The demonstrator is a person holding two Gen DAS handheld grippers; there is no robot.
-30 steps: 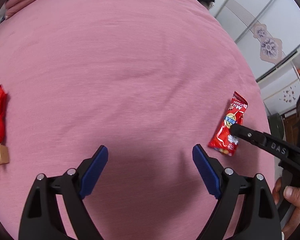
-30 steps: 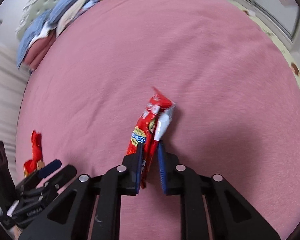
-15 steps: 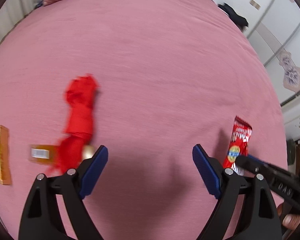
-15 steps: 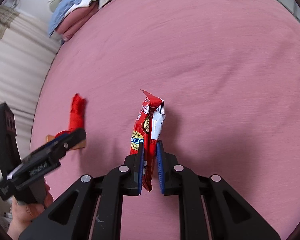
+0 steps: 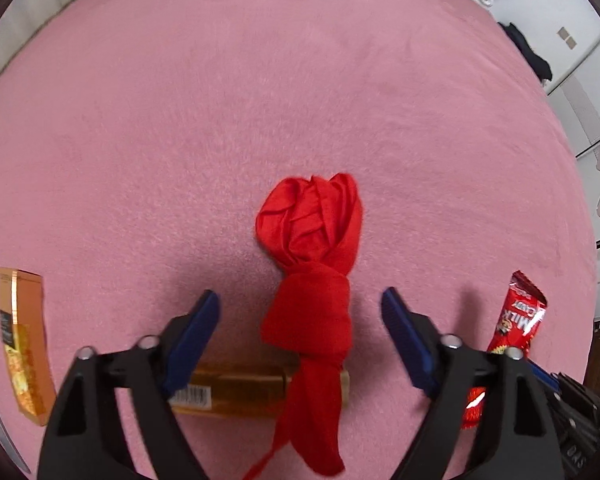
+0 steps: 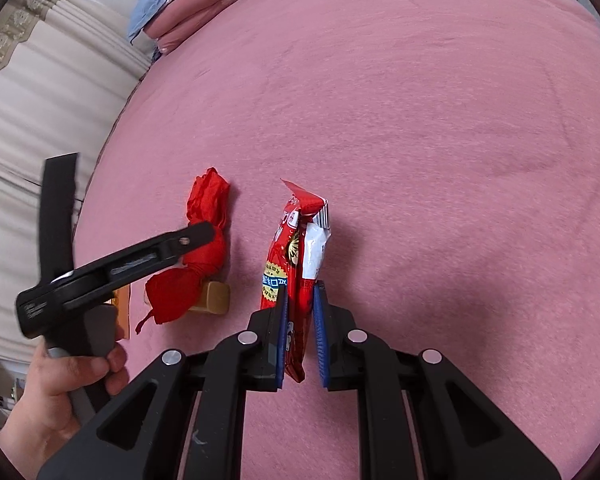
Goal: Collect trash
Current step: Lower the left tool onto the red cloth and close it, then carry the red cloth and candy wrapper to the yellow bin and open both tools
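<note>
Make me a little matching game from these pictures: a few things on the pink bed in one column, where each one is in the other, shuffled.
Things:
1. red candy wrapper
2. red knotted bag
3. long gold box
4. orange packet

Places:
a. lying alone at the far left of the left camera's view
b. partly under the red bag
c. between the open left gripper's fingers
d. pinched in the right gripper

Pairs: 1-d, 2-c, 3-b, 4-a
</note>
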